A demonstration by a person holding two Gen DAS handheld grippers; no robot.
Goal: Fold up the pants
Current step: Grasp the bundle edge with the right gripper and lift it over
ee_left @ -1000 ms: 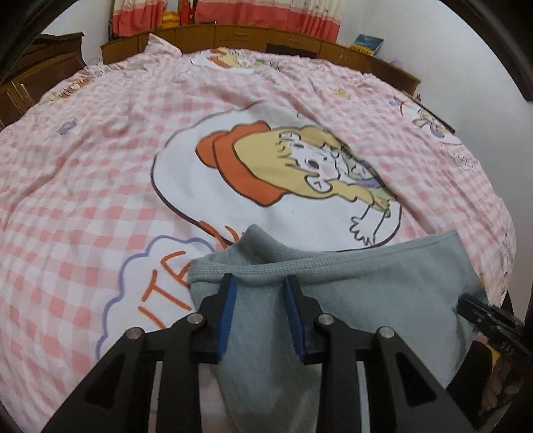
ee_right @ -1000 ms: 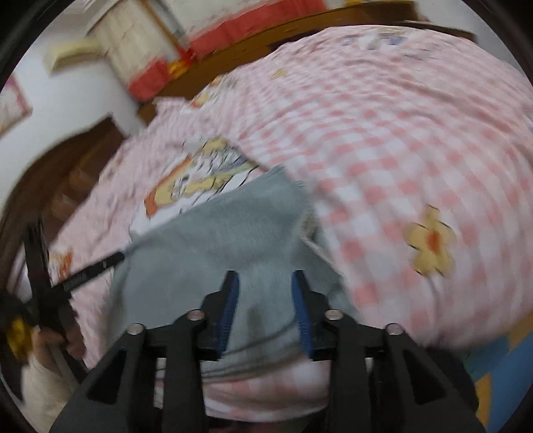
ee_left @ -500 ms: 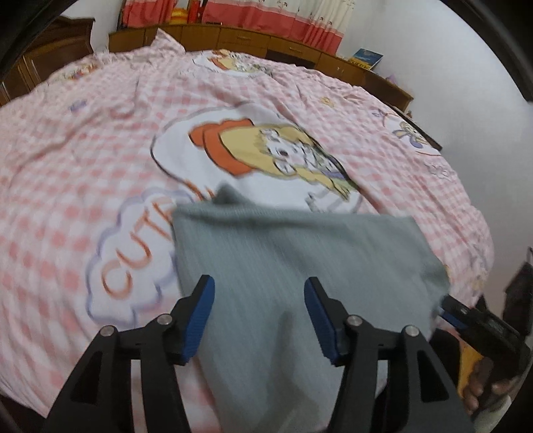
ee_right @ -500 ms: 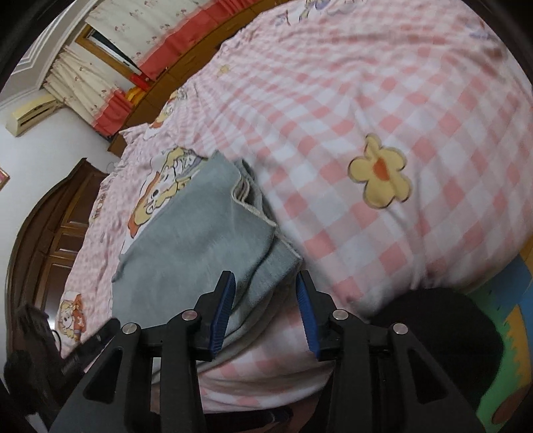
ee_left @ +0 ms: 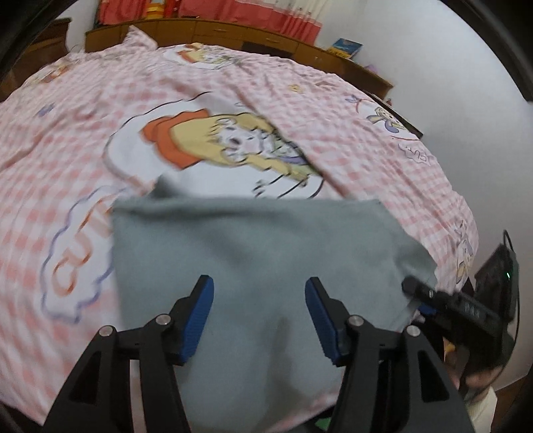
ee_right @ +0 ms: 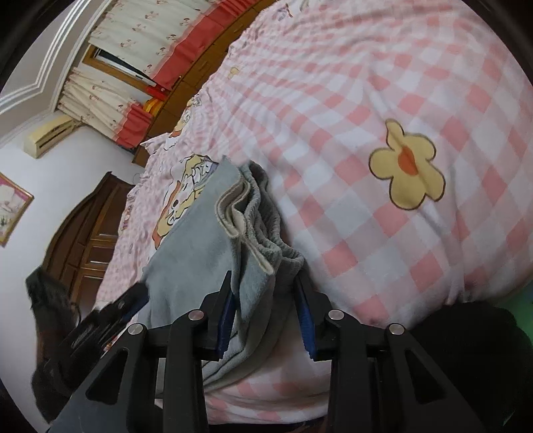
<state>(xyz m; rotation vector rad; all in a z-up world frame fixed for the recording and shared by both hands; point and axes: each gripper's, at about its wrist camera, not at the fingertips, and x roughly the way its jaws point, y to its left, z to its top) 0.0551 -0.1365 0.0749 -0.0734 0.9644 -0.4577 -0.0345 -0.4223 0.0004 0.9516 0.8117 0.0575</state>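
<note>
Home bedroom, checked bed cover, curtains, wooden wardrobe

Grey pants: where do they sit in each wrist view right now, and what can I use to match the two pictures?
Left wrist view: the grey pants fill the lower centre, lying flat on the checked bedspread beyond the tool's pads.
Right wrist view: the grey pants run from centre to lower left, stacked folded edges towards the tool.
Shared landmark: the cartoon print just past the pants' far edge.
</note>
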